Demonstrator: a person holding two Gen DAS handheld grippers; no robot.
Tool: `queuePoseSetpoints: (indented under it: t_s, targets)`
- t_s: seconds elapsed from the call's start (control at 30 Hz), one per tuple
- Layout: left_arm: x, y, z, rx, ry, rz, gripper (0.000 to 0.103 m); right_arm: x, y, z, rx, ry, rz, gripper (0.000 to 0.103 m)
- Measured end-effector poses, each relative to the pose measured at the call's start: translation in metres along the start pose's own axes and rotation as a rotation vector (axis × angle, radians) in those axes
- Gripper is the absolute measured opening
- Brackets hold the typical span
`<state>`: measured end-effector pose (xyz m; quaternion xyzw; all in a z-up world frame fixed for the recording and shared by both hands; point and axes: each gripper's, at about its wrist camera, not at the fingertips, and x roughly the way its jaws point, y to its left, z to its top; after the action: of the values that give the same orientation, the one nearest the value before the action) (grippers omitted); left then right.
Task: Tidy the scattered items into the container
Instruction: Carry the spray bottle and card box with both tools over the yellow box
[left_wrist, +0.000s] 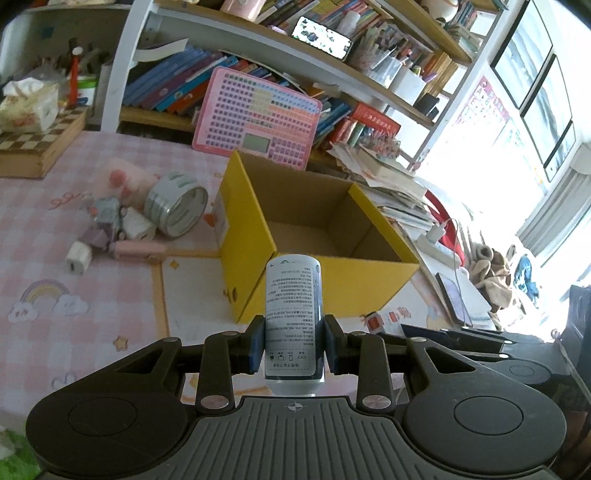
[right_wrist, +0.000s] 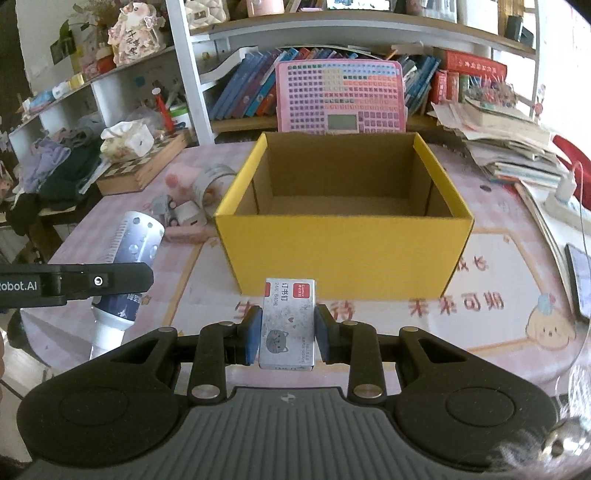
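An open yellow cardboard box (left_wrist: 255, 229) (right_wrist: 343, 254) stands on the pink table, its inside bare. My left gripper (left_wrist: 294, 349) is shut on a dark blue bottle with a white printed label (left_wrist: 293, 317), held just before the box's near corner. From the right wrist view the same bottle (right_wrist: 125, 258) and left gripper (right_wrist: 74, 284) show at the left. My right gripper (right_wrist: 287, 336) is shut on a small silver staple box with a cat picture (right_wrist: 288, 325), in front of the yellow box's near wall.
Left of the box lie a tape roll (left_wrist: 177, 208), a white charger (left_wrist: 78, 256), a pink bar (left_wrist: 138, 251) and small toys (left_wrist: 105, 218). A pink toy keyboard (right_wrist: 340, 98) leans behind. Paper stacks (right_wrist: 513, 147) and a phone (right_wrist: 581, 280) sit right. A chessboard box (left_wrist: 37, 144) stands far left.
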<state>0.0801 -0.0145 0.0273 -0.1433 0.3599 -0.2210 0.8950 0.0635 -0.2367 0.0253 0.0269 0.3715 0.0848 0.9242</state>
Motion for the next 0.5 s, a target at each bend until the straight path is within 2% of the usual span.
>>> queuePoseSetpoints:
  t_s: [0.5]
  targets:
    - [0.044,-0.03,0.064,0.059,-0.09,0.005,0.031,0.025,-0.041,0.077,-0.079,-0.118,0.01,0.029]
